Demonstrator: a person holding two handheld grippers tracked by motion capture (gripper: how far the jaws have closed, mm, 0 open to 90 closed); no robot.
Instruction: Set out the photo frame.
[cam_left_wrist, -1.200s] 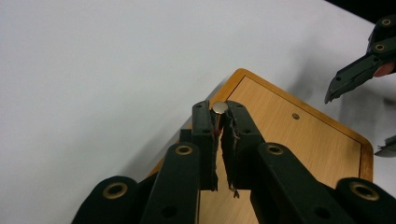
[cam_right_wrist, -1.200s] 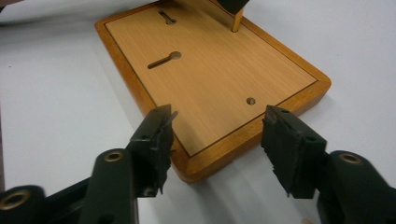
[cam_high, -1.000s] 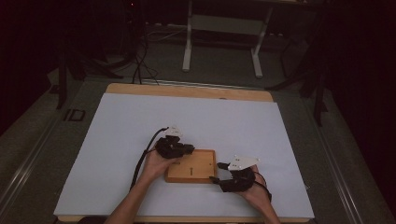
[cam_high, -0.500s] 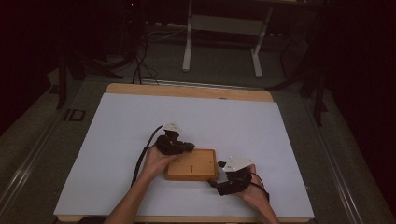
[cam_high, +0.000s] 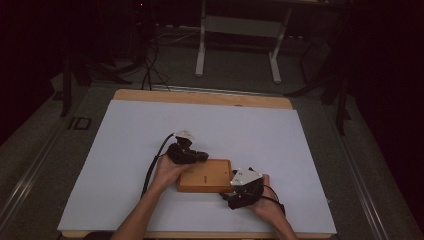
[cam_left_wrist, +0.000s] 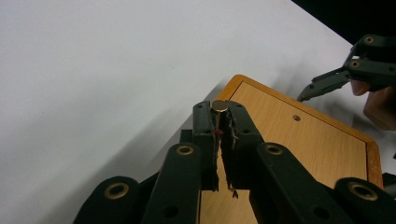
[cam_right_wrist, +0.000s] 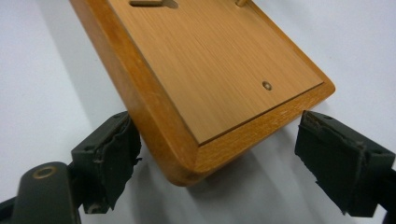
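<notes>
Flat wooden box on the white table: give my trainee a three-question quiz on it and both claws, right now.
1. True or false: the left claw is shut on a small brass peg.
2. What lies between the right claw's open jaws?
A. A cable
B. A corner of the flat wooden box
C. Nothing
3. What covers the table?

Key: 1 true; 2 B; 3 a white sheet.

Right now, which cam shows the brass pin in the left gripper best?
Left gripper view: the brass pin sits close up, pinched at the tips of the left gripper, above the wooden box. High view gives the gripper at the box's far-left corner, the pin too small to tell. The right gripper view looks along the box's other end.
</notes>
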